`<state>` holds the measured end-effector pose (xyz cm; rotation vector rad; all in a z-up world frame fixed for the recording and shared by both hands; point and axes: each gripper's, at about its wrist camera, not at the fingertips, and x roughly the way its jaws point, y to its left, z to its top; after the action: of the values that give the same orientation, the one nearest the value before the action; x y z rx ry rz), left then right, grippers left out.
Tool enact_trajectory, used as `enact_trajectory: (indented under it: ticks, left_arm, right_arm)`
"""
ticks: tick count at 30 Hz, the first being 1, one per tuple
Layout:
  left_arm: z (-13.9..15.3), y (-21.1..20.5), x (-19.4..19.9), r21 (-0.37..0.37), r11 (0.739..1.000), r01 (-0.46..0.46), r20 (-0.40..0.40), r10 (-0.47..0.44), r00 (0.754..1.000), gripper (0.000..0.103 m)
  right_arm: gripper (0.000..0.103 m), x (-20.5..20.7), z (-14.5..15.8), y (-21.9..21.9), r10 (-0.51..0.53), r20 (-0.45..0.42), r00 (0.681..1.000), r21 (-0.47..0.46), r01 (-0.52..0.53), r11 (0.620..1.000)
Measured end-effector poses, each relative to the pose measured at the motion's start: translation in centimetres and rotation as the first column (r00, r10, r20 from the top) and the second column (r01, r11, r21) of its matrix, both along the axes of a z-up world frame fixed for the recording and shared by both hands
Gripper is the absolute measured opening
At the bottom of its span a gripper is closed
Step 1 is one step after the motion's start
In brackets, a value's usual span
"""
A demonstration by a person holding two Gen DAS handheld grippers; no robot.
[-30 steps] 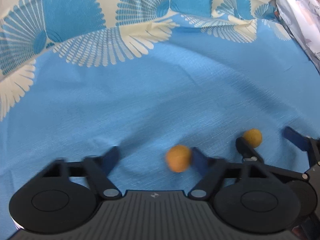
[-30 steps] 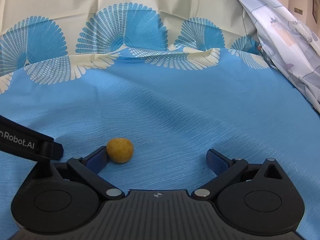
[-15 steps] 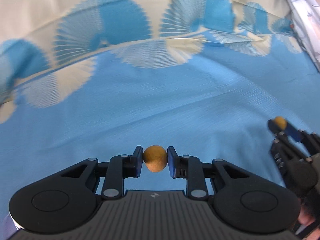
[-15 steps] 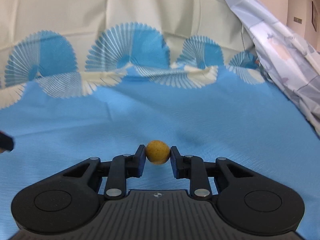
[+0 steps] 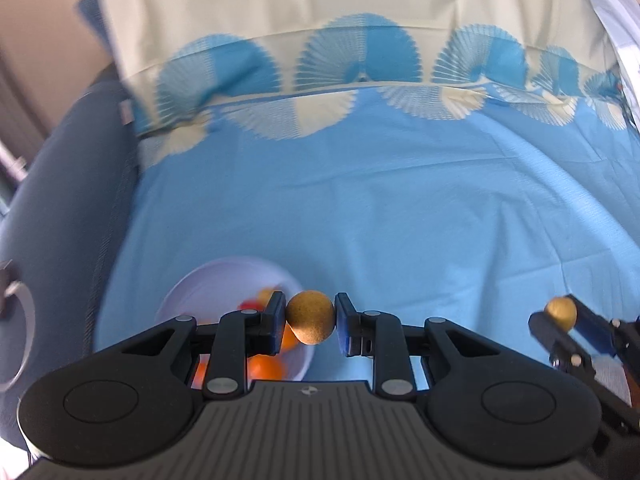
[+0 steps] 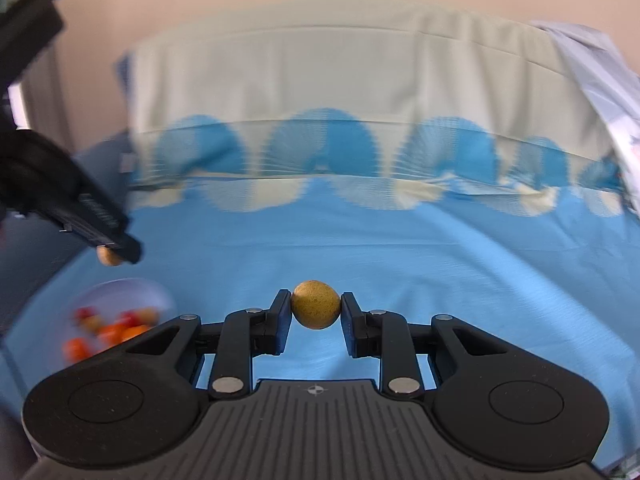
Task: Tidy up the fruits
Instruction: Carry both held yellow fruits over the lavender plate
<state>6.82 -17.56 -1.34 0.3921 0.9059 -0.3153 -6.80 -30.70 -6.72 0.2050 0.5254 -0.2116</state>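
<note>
— Brown round fruit (image 5: 310,322) sits clenched in the left gripper (image 5: 310,323), lower centre; a second ago it lay loose. White bowl (image 5: 208,280) is newly visible lower left.

— Right view: right gripper (image 6: 316,311), earlier spread, now pinches a yellowish fruit (image 6: 316,309) at lower centre.

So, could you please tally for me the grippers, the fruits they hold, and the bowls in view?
Grippers: 2, left gripper and right gripper.
Held round yellow-brown fruits: 2, left fruit and right fruit.
White bowl: 1; its fruits are too blurred to count.
Total: 5
</note>
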Motion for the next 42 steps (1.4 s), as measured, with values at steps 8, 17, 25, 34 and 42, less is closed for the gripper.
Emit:
enact_trajectory:
  ticks: [8, 17, 25, 34, 42]
  left_arm:
    - [3.6, 9.9, -6.2, -0.045, 0.994, -0.097, 0.026, 0.099, 0.995, 0.029]
    - [4.2, 18.1, -11.6, -0.105, 0.977, -0.188, 0.016, 0.191, 0.982, 0.029]
    - [4.2, 20.8, -12.5, -0.147, 0.966, -0.211, 0.010, 0.214, 0.977, 0.029]
    - [3.9, 21.3, -11.8, -0.165, 0.964, -0.210, -0.003, 0.212, 0.977, 0.029]
    - [3.6, 21.2, -11.5, -0.169, 0.963, -0.209, -0.011, 0.210, 0.978, 0.029]
  right_arm:
    - [0.028, -4.7, 4.4, 8.4, 0.170, 0.027, 0.985, 0.024, -0.170, 0.985]
    - [0.028, -7.9, 6.4, 15.1, 0.289, 0.014, 0.957, -0.051, -0.288, 0.956]
    - [0.028, -8.3, 7.5, 17.1, 0.301, 0.014, 0.954, -0.104, -0.298, 0.949]
    - [0.028, -8.0, 7.5, 17.8, 0.302, -0.006, 0.953, -0.121, -0.300, 0.946]
    - [0.028, -7.8, 7.3, 17.7, 0.296, -0.014, 0.955, -0.117, -0.296, 0.948]
